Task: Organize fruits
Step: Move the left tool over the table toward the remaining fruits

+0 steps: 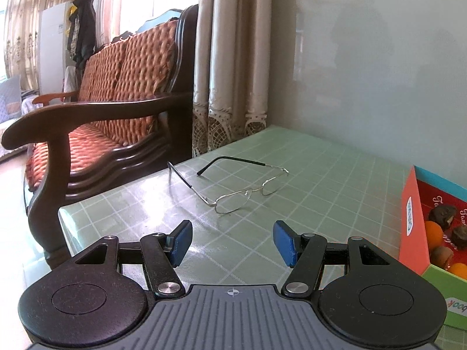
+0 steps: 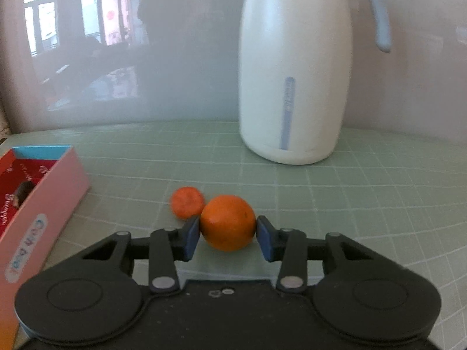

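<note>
The box (image 1: 414, 221) runs off the right edge of the left wrist view, so only its near corner and a few of the fruits inside show. The dark lumps (image 1: 443, 214) in there are too soft to name. In the right wrist view the same box (image 2: 43, 201) is cut by the left edge, its lettering blurred past reading. The white thermos jug (image 2: 294, 73) loses its lid and the top of its handle above the frame. The smaller orange fruit (image 2: 186, 202) sits partly behind the larger orange (image 2: 226, 221), and its far side is hidden.
</note>
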Motion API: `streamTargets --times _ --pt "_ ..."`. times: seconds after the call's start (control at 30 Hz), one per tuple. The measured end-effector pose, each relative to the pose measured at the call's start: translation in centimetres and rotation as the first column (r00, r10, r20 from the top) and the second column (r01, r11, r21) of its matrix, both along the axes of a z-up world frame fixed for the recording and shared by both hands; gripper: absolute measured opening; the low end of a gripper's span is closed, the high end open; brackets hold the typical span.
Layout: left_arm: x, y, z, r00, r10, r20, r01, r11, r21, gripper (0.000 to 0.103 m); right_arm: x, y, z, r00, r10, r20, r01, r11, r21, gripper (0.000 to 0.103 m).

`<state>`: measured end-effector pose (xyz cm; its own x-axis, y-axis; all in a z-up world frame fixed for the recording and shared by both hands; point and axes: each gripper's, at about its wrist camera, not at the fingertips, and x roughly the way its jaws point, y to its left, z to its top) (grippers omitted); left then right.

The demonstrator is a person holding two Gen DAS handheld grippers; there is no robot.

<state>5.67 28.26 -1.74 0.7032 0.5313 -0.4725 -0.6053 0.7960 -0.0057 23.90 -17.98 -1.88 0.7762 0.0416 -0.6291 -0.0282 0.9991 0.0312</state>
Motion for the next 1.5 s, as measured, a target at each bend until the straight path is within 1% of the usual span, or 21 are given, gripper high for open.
streamTargets --times 0.17,0.23,0.47,0.67,0.9,0.97,1.0,1.03,1.07,1.2,1.37,1.5 --pt "-0.5 0.3 0.0 1.000 0.008 0.001 -0.008 1.000 0.005 0.061 -1.6 2.9 1.7 0.997 0.066 0.047 -0.066 0.998 -0.005 0.040" --pt "-0.8 0.5 -0.1 1.000 0.015 -0.002 -0.015 1.000 0.004 0.061 -2.4 4.1 2.5 0.993 0.096 0.067 -0.096 0.995 0.007 0.040" --pt "-1.9 1.8 -0.3 0.999 0.049 -0.020 -0.048 0.999 0.016 0.061 -4.4 8.8 5.0 0.969 0.205 0.137 -0.212 0.977 0.035 0.040" --pt "-2.4 2.9 -0.5 0.997 0.073 -0.026 -0.073 0.997 0.008 0.061 -5.2 12.2 5.4 0.944 0.293 0.153 -0.301 0.953 0.027 0.040" --pt "-1.9 2.6 -0.6 0.997 0.060 -0.042 -0.060 0.998 0.013 0.061 -6.5 14.7 5.1 0.919 0.365 0.149 -0.371 0.929 0.013 0.040" --pt "-1.8 2.4 -0.5 0.997 0.056 -0.048 -0.055 0.998 0.018 0.061 -6.8 15.5 5.0 0.908 0.395 0.143 -0.398 0.917 -0.004 0.044" --pt "-1.7 2.2 -0.5 0.997 0.052 -0.050 -0.052 0.998 0.020 0.061 -6.9 16.0 4.8 0.904 0.404 0.140 -0.405 0.914 -0.026 0.055" --pt "-1.6 2.1 -0.5 0.997 0.050 -0.053 -0.049 0.999 0.021 0.061 -7.2 16.2 4.8 0.904 0.398 0.155 -0.396 0.917 -0.044 0.067" --pt "-1.6 2.0 -0.5 0.997 0.050 -0.054 -0.048 0.999 0.024 0.061 -7.5 16.2 5.0 0.901 0.397 0.175 -0.395 0.918 -0.049 0.069" --pt "-1.5 1.4 -0.2 0.998 0.041 -0.041 -0.040 0.999 0.023 0.061 -7.6 15.5 5.5 0.904 0.384 0.189 -0.386 0.922 -0.027 0.067" --pt "-0.4 -0.9 0.4 1.000 -0.007 -0.021 0.008 0.999 0.033 0.061 -7.0 13.0 5.3 0.928 0.323 0.183 -0.326 0.945 -0.014 0.065" --pt "0.9 -3.5 0.9 0.998 -0.061 -0.009 0.061 0.997 0.042 0.061 -7.0 10.0 5.6 0.946 0.265 0.185 -0.269 0.963 -0.004 0.064"
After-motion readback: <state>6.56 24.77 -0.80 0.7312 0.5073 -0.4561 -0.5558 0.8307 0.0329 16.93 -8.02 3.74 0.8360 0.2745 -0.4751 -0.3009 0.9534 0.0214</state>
